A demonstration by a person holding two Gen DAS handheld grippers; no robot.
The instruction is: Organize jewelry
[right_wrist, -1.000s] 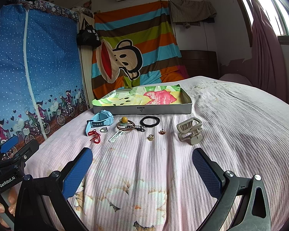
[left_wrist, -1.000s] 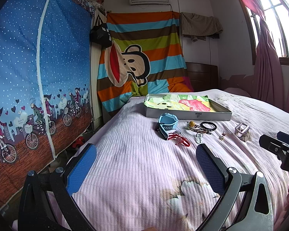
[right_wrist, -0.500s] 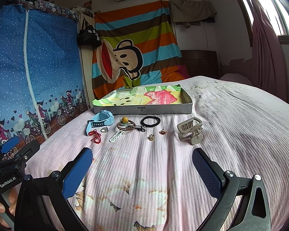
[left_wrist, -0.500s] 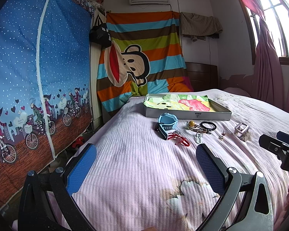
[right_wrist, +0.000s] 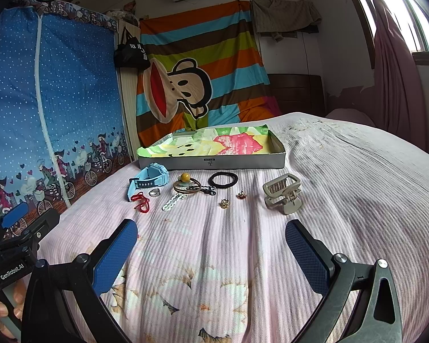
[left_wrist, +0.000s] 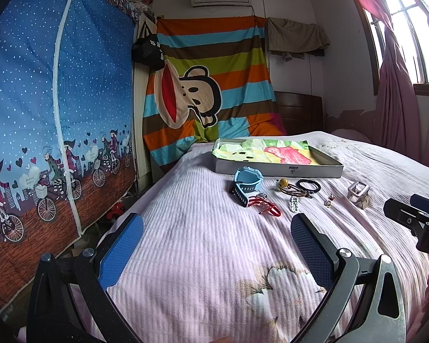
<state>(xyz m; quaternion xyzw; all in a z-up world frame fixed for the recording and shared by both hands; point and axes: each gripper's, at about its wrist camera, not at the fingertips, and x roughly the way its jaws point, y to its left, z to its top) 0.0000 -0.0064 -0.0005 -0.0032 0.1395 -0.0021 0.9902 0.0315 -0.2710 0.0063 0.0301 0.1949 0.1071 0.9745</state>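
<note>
A row of jewelry lies on the pink bedspread in front of a shallow grey box (right_wrist: 211,164) lined with bright paper. From the left: a light blue watch (right_wrist: 150,179), a red cord bracelet (right_wrist: 141,203), a silver ring (right_wrist: 154,192), a white clip (right_wrist: 173,201), a brown band with a yellow bead (right_wrist: 186,184), a black hair tie (right_wrist: 223,178), two small earrings (right_wrist: 224,203), a beige claw clip (right_wrist: 283,197). My right gripper (right_wrist: 211,245) is open and empty, short of the row. My left gripper (left_wrist: 217,243) is open and empty, nearer the bed's left edge; the watch (left_wrist: 247,184) lies ahead.
A blue fabric wardrobe (left_wrist: 57,114) stands left of the bed. A striped monkey cloth (right_wrist: 197,80) hangs behind the box. Pink curtains (right_wrist: 400,71) hang at the window on the right. The bed's left edge drops to the floor (left_wrist: 114,211).
</note>
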